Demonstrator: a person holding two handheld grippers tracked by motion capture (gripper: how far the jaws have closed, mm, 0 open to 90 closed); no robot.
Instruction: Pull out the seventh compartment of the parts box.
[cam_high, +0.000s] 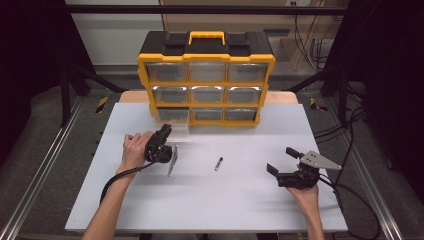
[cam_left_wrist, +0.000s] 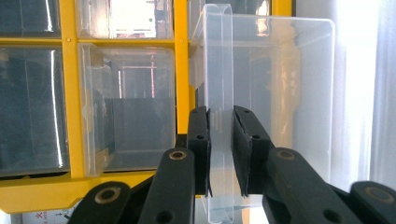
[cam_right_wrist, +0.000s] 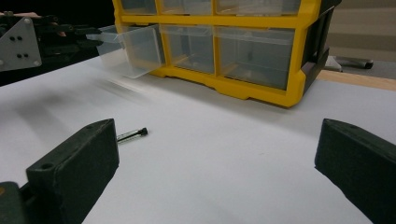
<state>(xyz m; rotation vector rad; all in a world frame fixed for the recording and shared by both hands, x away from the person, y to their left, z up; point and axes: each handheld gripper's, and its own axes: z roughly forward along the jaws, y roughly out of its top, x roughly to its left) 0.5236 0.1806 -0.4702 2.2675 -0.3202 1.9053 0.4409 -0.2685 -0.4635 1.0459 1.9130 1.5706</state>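
- Open room: between the two grippers there's a wide bare stretch of white table (cam_high: 240, 200), w/ a small dark-tipped screw (cam_high: 218, 163) lying on it, well apart from both.
- Edges: table's near edge runs just behind both hands; a yellow-and-black drawer cabinet (cam_high: 206, 80) stands at the far side, its base touching the top.
- Left gripper (cam_left_wrist: 221, 154) is up by the cabinet's bottom-left corner, near the far side; open surface lies to its right and toward the person.
- Thing in hand: clear plastic drawer (cam_left_wrist: 280, 93), bottom-left slot, partly pulled out of the cabinet. In the right gripper view the drawer (cam_right_wrist: 133, 49) sticks out in front of the yellow frame, front a bit lifted off the table.
- Relative to the left fingers: the drawer's front handle lip runs upright btwn the two black pads (cam_left_wrist: 200, 149), one pad on each side, both pressing on it, so the jaws pinch the lip. Drawer body extends beyond the fingertips and off to their right.
- Right gripper (cam_high: 284, 165) rests low over the table's right part, jaws spread wide, nothing btwn them. In its own view the screw (cam_right_wrist: 132, 135) lies just past its left finger (cam_right_wrist: 74, 168), not touching.
- Surface: flat matte white sheet over a wooden top, faint reflections under the cabinet.
- Room: dark floor, metal rails either side, cables on the right, pale wall behind.
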